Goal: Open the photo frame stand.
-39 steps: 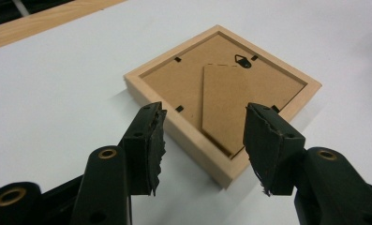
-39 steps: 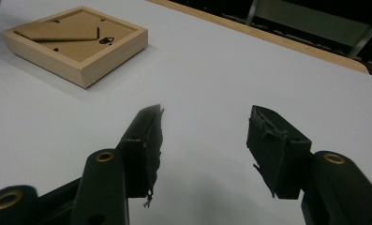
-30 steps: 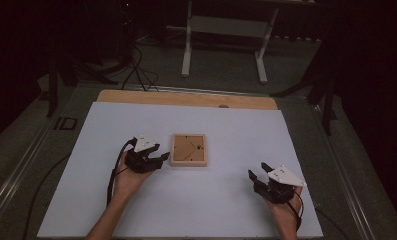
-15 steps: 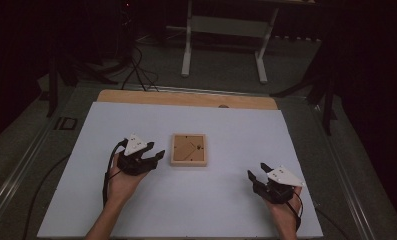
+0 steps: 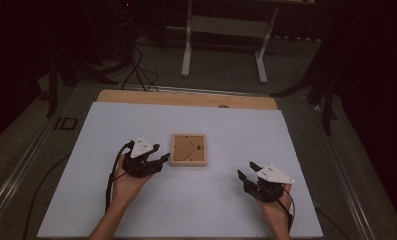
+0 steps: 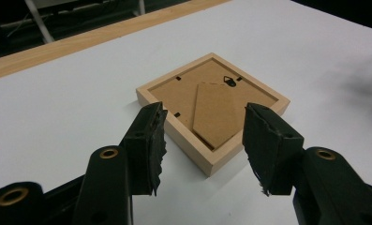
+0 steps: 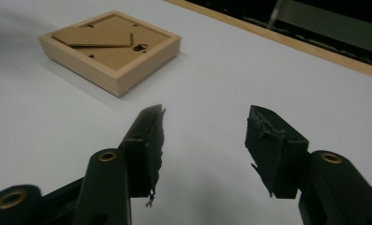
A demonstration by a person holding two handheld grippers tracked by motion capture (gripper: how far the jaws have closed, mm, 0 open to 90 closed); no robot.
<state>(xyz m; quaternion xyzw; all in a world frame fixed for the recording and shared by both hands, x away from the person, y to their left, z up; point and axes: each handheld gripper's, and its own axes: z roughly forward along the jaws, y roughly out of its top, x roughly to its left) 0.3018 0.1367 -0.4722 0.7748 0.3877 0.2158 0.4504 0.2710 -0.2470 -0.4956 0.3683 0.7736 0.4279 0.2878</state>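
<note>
Now bring the left hand-held gripper (image 6: 202,140), jaws wide, squarely over the near corner of the wooden picture frame (image 6: 212,110). Close on the rim only. Keep the right hand-held gripper (image 7: 204,136), wide and holding nothing, off the tabletop (image 5: 226,125).

We see the frame (image 5: 188,149) lying face down on the table (image 5: 236,125), approx. mid-sheet. Left gripper (image 5: 157,156) sits just beside its left edge, w/ the near corner in front of the jaws. Right gripper (image 5: 245,171) is off to the frame's right & nearer the person, well apart from it.
</note>
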